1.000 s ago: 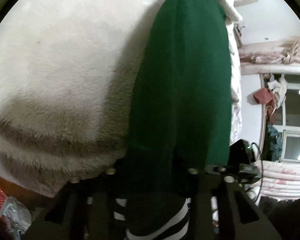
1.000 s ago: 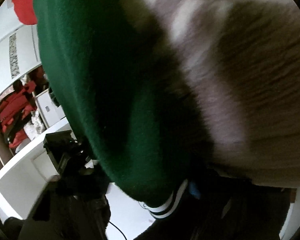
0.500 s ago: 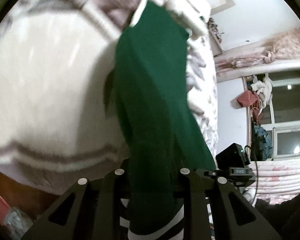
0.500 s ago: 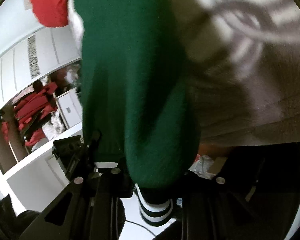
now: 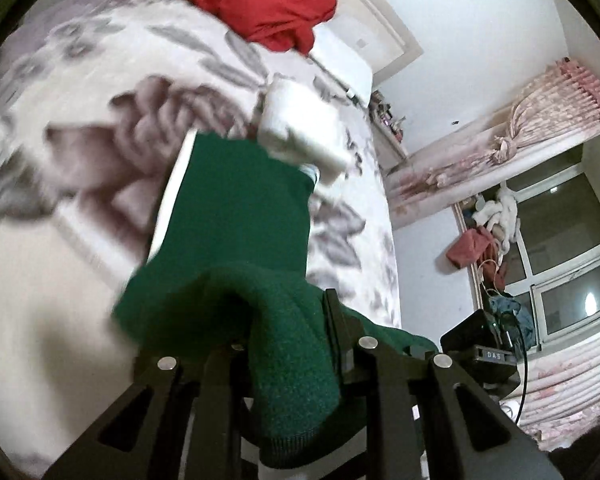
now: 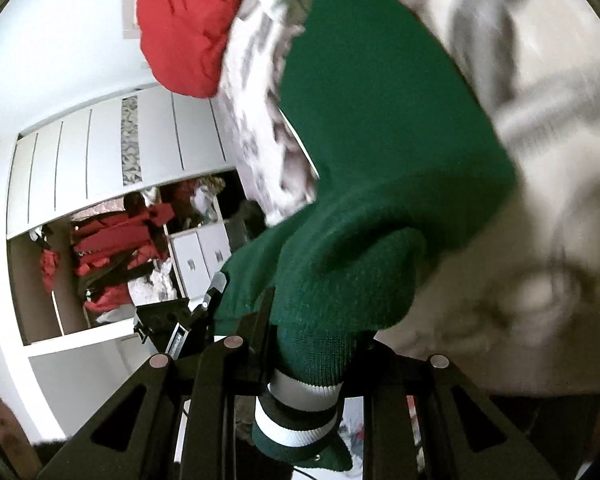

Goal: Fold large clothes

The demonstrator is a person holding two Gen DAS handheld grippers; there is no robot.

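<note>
Left wrist view: our left claw [image 5: 288, 344] clamps the green sweater [image 5: 236, 216], the right claw [image 6: 312, 332] its striped cuff; it hangs lifted over the bed [image 5: 60, 80]; folding has barely begun, we judge.

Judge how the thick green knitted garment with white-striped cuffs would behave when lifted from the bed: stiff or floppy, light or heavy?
Probably floppy: the green knitted garment bends and sags where the right gripper holds it. Likely fairly heavy for cloth, given its thick, dense knit. Unlikely to slip: the fuzzy fabric bunches between the left gripper's fingers.
</note>
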